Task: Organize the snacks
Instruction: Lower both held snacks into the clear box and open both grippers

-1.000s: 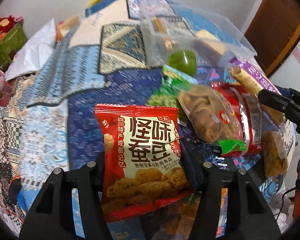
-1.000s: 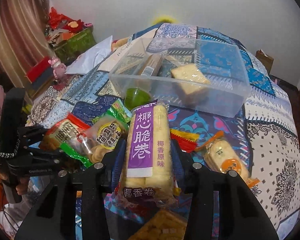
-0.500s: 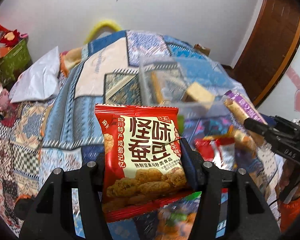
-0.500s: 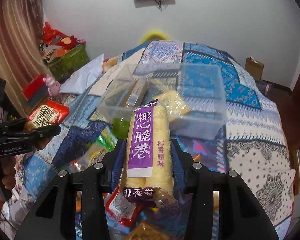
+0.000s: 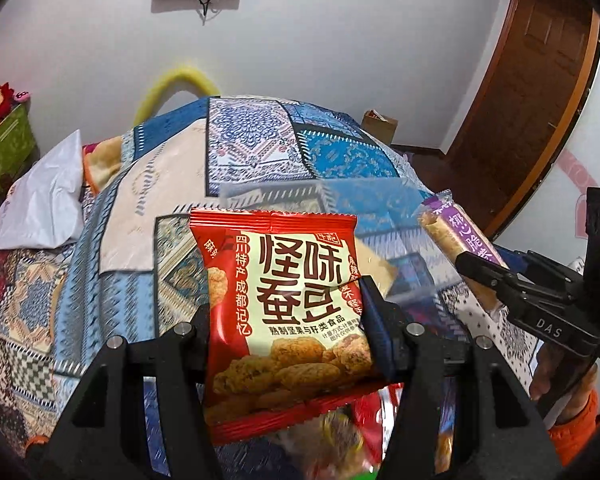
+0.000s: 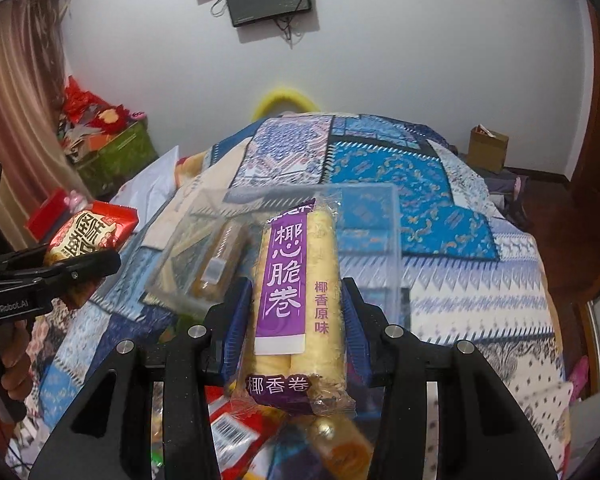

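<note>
In the left wrist view, the left gripper (image 5: 286, 320) is pinching a red packet (image 5: 278, 312) between its jaws, the packet standing upright and filling the middle of the frame, held up above the quilt (image 5: 112, 240). Behind it a clear bin (image 5: 364, 200) is sitting on the quilt, with a pale snack showing through its wall. At the right edge, the right gripper (image 5: 480, 272) is clamping a purple-labelled roll pack (image 5: 456, 240), tilted, just beside the bin. More snacks are lying blurred below the fingers.

In the right wrist view, the right gripper (image 6: 296, 312) is squeezing the roll pack (image 6: 296, 300) between blue pads (image 6: 236, 320), upright, in front of the bin (image 6: 372, 232). A wrapped bar (image 6: 216, 268) is lying inside the bin. At the left, the left gripper (image 6: 80, 264) is gripping the red packet (image 6: 88, 236) above the quilt (image 6: 440, 216). Loose snacks (image 6: 236, 436) are lying underneath.
</note>
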